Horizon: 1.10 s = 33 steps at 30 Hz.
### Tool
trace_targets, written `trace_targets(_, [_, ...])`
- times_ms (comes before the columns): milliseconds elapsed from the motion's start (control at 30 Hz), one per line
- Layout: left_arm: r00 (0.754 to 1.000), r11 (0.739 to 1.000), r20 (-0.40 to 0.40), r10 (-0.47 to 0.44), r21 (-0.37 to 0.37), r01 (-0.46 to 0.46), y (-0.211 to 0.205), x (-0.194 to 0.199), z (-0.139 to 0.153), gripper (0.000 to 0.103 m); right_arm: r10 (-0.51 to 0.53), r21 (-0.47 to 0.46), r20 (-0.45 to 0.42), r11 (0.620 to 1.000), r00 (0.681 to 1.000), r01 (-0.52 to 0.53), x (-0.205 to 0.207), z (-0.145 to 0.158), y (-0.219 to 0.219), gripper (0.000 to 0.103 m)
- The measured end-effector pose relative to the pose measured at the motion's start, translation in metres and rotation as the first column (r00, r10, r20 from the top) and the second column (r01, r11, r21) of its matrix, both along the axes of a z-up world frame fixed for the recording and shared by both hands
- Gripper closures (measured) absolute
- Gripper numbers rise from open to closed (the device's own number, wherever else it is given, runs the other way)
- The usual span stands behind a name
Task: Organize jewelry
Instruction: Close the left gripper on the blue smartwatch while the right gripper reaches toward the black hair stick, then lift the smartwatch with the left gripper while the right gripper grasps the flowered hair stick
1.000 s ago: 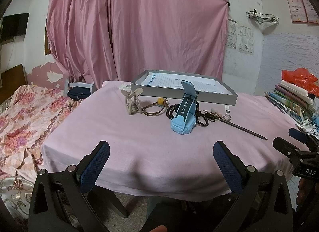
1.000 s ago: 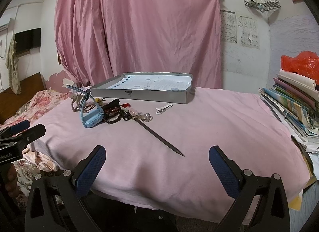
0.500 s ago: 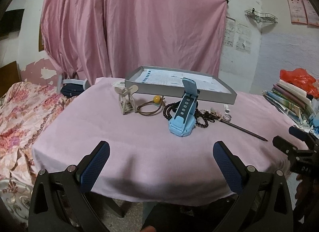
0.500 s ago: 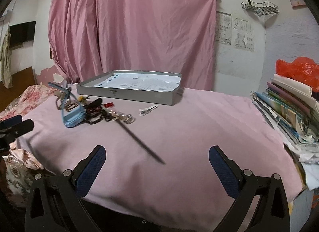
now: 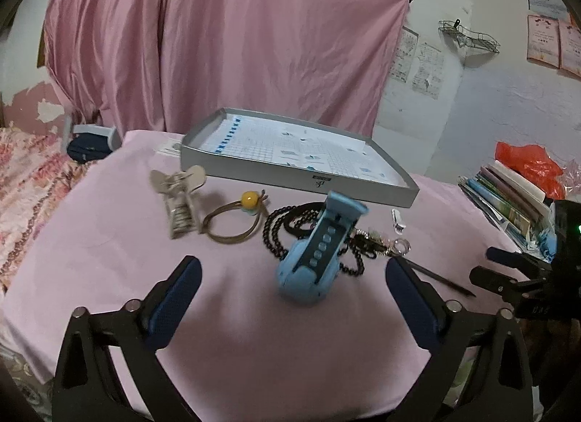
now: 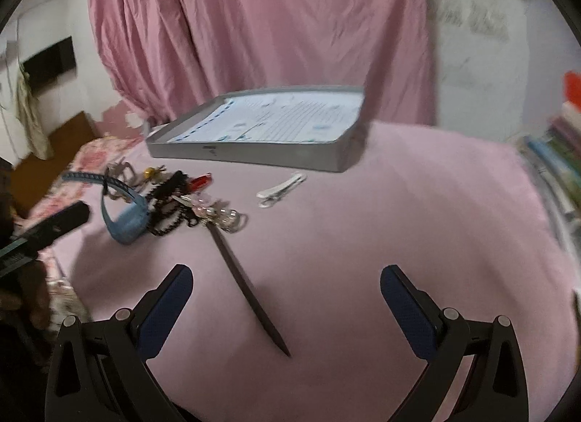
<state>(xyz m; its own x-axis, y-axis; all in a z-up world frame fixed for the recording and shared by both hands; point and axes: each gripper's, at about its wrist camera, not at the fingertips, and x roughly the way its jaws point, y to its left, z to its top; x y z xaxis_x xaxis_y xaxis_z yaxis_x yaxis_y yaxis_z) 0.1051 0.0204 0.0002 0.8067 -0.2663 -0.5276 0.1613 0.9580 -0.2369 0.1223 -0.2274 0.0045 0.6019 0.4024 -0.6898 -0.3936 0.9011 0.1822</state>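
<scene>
On the counter (image 5: 109,258): one tray (image 5: 290,171), one blue watch (image 5: 316,258), one bead string (image 5: 287,226), one hair tie (image 5: 232,222), two clips (image 5: 179,197) (image 6: 279,188), one hairpin (image 6: 250,284).

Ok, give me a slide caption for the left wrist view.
Open left gripper faces a blue watch, black beads, hair tie and grey tray on a pink tablecloth.

Black hand-held gripper (image 5: 290,298), blue textured pads (image 5: 178,295), silver screws.
</scene>
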Motion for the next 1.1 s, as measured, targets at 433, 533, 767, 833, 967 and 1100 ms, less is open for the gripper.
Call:
trace_targets(433, [0.996, 0.998, -0.055, -0.068, 0.007, 0.068, -0.006, 0.023, -0.009, 0.054, 0.249, -0.039, -0.088, 0.967, 0.964, -0.253, 0.049, -0.006, 0.055, 0.038])
trace_targets(533, [0.995, 0.997, -0.061, -0.079, -0.004, 0.079, -0.005, 0.028, -0.01, 0.067, 0.276, -0.06, -0.096, 0.957, 0.956, -0.282, 0.055, -0.008, 0.064, 0.047])
trace_targets(767, [0.994, 0.996, -0.056, -0.09, -0.002, 0.09, -0.008, 0.029, -0.008, 0.08, 0.334, -0.095, -0.127, 0.933, 0.934, -0.347, 0.067, -0.015, 0.08, 0.056])
trace_targets(833, [0.995, 0.997, -0.055, -0.081, 0.009, 0.082, -0.008, 0.029, -0.006, 0.083, 0.34, -0.101, -0.128, 0.93, 0.932, -0.353, 0.071, -0.015, 0.084, 0.058])
trace_targets(967, [0.997, 0.998, -0.048, -0.057, 0.003, 0.057, -0.004, 0.028, -0.004, 0.086, 0.358, -0.113, -0.131, 0.921, 0.924, -0.373, 0.075, -0.015, 0.09, 0.063])
trace_targets(1100, [0.998, 0.999, -0.055, -0.036, -0.003, 0.036, 0.001, 0.029, -0.003, 0.087, 0.374, -0.106, -0.136, 0.915, 0.918, -0.388, 0.077, -0.015, 0.094, 0.079])
